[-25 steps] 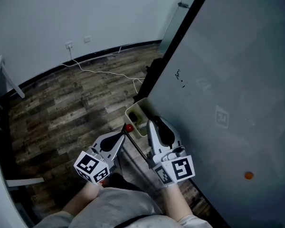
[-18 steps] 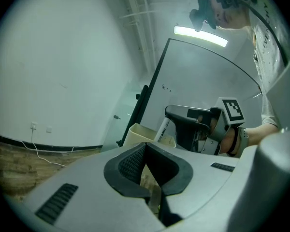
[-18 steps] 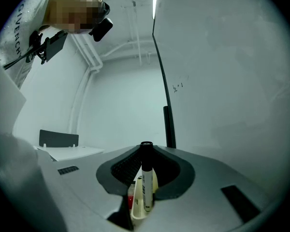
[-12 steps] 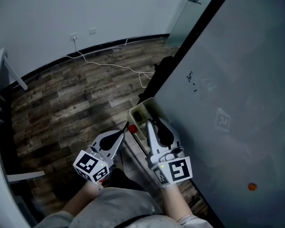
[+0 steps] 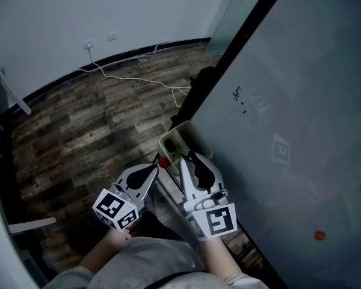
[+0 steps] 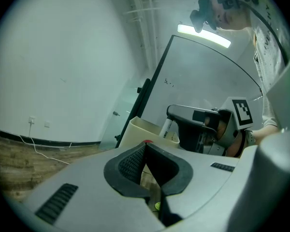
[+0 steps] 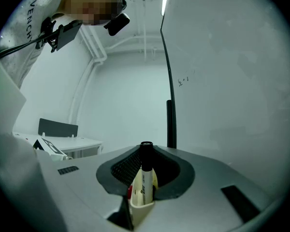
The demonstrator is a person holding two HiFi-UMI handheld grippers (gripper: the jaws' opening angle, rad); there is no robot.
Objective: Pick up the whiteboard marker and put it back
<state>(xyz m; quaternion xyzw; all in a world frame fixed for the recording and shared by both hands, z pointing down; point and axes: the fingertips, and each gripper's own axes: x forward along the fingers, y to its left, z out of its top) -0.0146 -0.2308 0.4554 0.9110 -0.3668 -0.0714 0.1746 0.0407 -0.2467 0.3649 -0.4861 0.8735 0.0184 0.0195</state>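
forearms reach forward side by side from the person's waist, each hand holding its tool aimed at the foot of the whiteboard [image 5: 301, 101]. the right gripper [image 5: 189, 156] has its jaws pinched on the whiteboard marker [image 7: 144, 178]. the marker stands upright at the jaw tips, black cap up, its lower end inside the beige holder [image 5: 171, 142] just beyond them. the left gripper [image 5: 157, 166], close beside the right one, is squeezed fully together on nothing, with its tips just short of the holder.
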